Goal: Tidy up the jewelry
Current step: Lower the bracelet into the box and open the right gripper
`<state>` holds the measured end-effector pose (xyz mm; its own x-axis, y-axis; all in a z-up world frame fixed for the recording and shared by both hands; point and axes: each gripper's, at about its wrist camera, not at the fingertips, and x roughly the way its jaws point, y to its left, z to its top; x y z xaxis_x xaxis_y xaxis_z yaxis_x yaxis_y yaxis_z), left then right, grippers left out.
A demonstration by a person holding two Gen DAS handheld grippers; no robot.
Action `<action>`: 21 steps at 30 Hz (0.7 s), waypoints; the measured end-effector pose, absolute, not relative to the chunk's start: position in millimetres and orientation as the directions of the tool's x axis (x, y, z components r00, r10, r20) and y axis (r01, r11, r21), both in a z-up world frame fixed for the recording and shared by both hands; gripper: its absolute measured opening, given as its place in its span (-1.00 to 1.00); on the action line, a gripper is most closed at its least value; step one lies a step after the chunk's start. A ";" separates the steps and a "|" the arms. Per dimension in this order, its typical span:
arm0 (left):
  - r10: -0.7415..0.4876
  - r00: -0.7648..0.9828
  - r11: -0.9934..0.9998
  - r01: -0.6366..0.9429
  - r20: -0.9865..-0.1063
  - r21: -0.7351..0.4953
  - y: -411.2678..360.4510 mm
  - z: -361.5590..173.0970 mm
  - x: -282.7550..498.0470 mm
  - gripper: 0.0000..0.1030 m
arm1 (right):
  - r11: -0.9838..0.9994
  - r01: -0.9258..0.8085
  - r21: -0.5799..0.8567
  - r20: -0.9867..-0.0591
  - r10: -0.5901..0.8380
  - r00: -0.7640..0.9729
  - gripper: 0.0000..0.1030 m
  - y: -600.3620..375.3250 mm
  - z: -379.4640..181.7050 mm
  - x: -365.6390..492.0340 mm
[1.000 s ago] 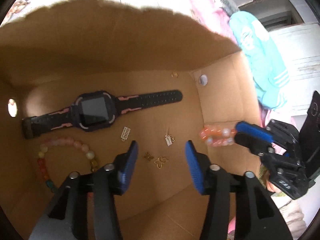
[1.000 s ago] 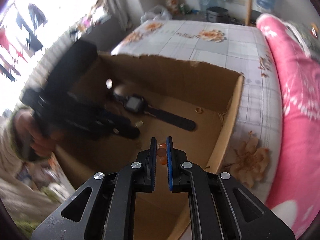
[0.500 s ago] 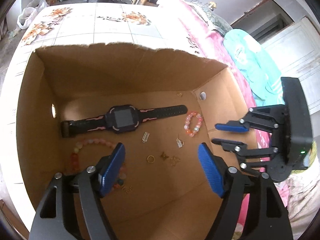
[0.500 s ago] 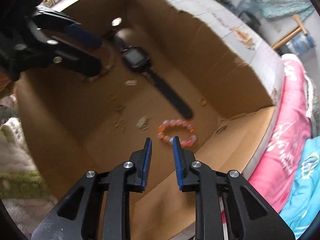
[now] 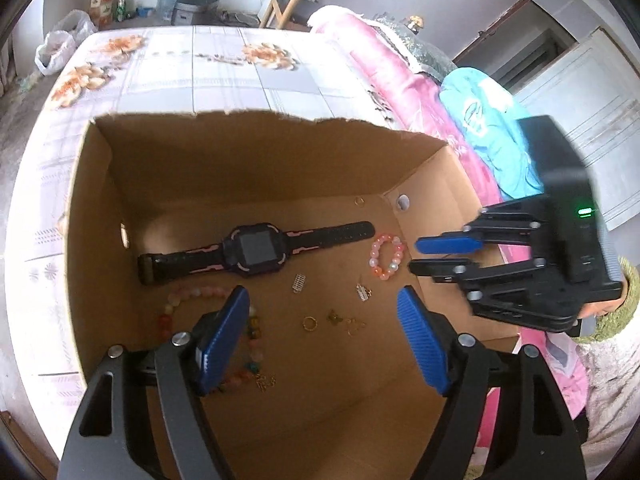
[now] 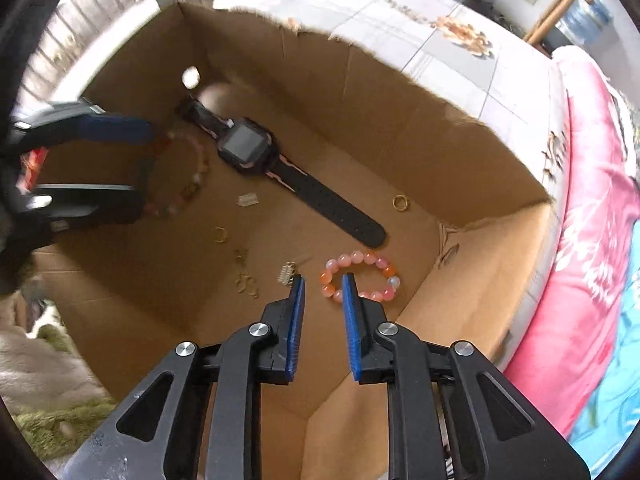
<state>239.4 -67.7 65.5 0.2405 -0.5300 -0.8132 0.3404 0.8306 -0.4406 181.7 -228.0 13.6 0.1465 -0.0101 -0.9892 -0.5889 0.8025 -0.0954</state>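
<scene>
A cardboard box holds the jewelry. A black and pink watch lies across its floor. A pink and orange bead bracelet lies at the right end. A pale multicolour bead bracelet lies at the left. Small gold charms and a ring are scattered in the middle. My left gripper is open and empty above the box floor. My right gripper is open and empty just above the pink bracelet.
A gold ring lies near the far wall. The box sits on a bed with a flowered sheet. A pink blanket and a teal cloth lie to the right.
My right gripper let go of the pink bracelet, which now lies on the box floor, and its jaws opened. Both grippers lifted up and back; the left jaws opened wider.
</scene>
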 end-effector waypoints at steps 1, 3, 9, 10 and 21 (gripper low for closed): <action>-0.524 0.257 0.834 0.346 -0.812 -0.430 -67.7 68.9 238.4 0.44 | 0.793 -0.596 -0.123 -0.989 -0.049 0.139 -0.76 -222.8 6.6 184.7; -0.530 0.282 0.832 0.357 -0.800 -0.425 -65.7 76.0 236.6 0.45 | 0.774 -0.610 -0.167 -0.985 -0.113 0.126 -0.79 -213.2 -4.6 190.4; -0.543 0.351 0.831 0.357 -0.763 -0.427 -53.0 94.9 233.4 0.48 | 0.719 -0.645 -0.259 -0.956 -0.286 0.064 -0.96 -196.9 -43.6 207.8; -0.543 0.358 0.831 0.356 -0.760 -0.427 -50.4 96.2 232.6 0.49 | 0.715 -0.650 -0.259 -0.952 -0.304 0.046 -0.96 -196.9 -49.6 209.0; -0.529 0.392 0.844 0.330 -0.752 -0.422 -26.2 96.4 224.1 0.52 | 0.731 -0.667 -0.147 -0.943 -0.307 -0.129 -0.97 -196.5 -65.1 187.7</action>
